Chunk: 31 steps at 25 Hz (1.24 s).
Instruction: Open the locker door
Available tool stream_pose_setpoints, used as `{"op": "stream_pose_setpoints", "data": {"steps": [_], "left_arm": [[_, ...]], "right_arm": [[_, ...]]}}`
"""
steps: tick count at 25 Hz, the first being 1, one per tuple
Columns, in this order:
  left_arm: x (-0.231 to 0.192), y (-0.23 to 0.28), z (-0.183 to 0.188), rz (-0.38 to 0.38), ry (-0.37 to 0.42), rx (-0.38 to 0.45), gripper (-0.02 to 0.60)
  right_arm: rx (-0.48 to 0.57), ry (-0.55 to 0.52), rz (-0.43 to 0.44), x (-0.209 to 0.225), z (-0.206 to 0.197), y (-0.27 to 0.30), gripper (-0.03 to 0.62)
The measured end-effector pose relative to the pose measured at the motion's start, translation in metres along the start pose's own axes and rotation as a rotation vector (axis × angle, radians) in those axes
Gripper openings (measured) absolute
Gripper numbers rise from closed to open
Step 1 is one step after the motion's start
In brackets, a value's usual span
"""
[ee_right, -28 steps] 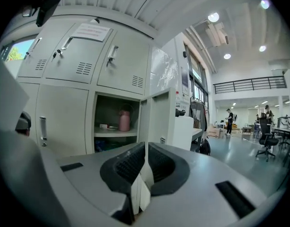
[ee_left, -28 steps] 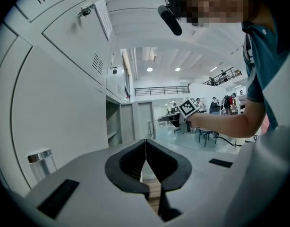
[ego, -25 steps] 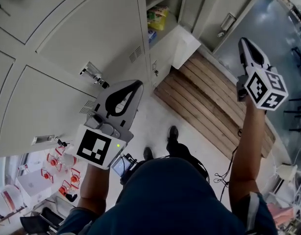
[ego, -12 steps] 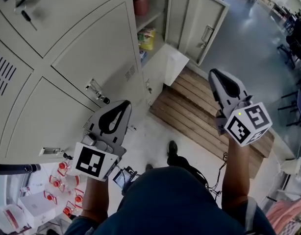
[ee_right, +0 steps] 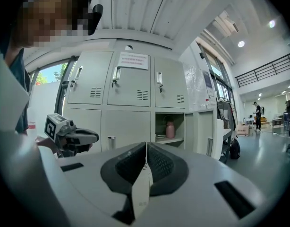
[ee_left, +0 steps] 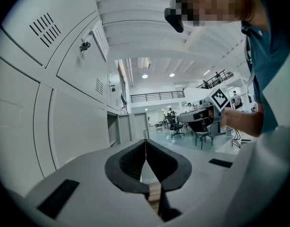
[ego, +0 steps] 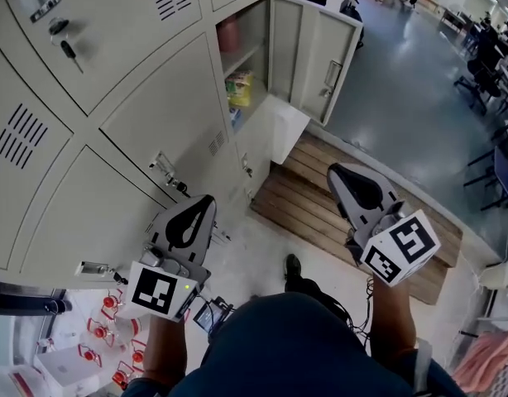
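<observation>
Grey lockers (ego: 138, 131), open locker door (ego: 312, 56) well beyond left tongs (ego: 206, 200), right tongs (ego: 333, 172)

Left gripper (ego: 208, 199), right gripper (ego: 333, 171): fingers (ee_right: 128, 164) together.

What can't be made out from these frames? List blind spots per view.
- Notice on a locker door, right gripper view: the print is too small to read.
- Yellow item in the open locker, head view: too small to identify, and partly cut off by the locker frame.
- Latch, left gripper view: small and seen almost edge-on, so whether it is locked cannot be told.
</observation>
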<state>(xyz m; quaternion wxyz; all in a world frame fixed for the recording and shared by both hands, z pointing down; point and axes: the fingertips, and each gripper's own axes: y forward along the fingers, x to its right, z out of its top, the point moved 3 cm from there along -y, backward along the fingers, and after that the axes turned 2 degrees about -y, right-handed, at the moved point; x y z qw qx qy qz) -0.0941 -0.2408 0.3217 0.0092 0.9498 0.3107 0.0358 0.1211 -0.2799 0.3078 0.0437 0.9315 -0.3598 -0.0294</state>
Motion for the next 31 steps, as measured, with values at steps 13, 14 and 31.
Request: {"op": "stream_pose_setpoints", "data": {"steps": [13, 14, 31], "left_arm": [[0.001, -0.023, 0.002, -0.003, 0.009, 0.005, 0.017], [0.001, -0.025, 0.002, -0.004, 0.010, 0.004, 0.017], [-0.006, -0.040, 0.002, -0.009, 0.038, 0.010, 0.017]], "right_arm": [[-0.029, -0.075, 0.017, -0.041, -0.001, -0.011, 0.035], [-0.030, -0.074, 0.016, -0.042, -0.001, -0.012, 0.035], [-0.012, -0.079, -0.017, -0.053, 0.000, -0.015, 0.035]]}}
